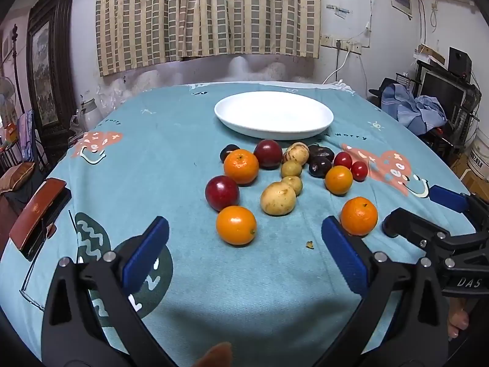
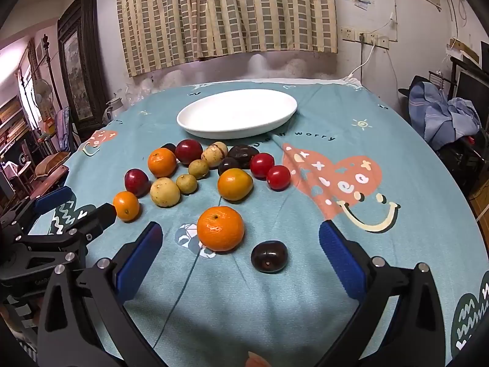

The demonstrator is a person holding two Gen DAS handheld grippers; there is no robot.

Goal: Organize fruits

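A cluster of fruit lies on the blue tablecloth in front of an empty white oval plate (image 1: 273, 114) (image 2: 237, 113). It holds oranges (image 1: 236, 224) (image 2: 220, 227), red plums (image 1: 222, 192) (image 2: 136, 182), yellow-brown fruits (image 1: 278, 198) (image 2: 165, 191), dark plums (image 1: 319, 166) (image 2: 269, 256) and red cherry tomatoes (image 1: 358, 170) (image 2: 278, 177). My left gripper (image 1: 244, 241) is open and empty, just short of the nearest orange. My right gripper (image 2: 241, 244) is open and empty, with an orange and a dark plum between its fingers' line. Each gripper shows in the other's view (image 1: 428, 214) (image 2: 73, 208).
A brown chair back (image 1: 38, 211) stands at the table's left edge. Curtains and a wall lie behind the table. Clothes on a rack (image 1: 409, 107) are at the right. The tablecloth (image 1: 171, 153) has printed cartoon shapes.
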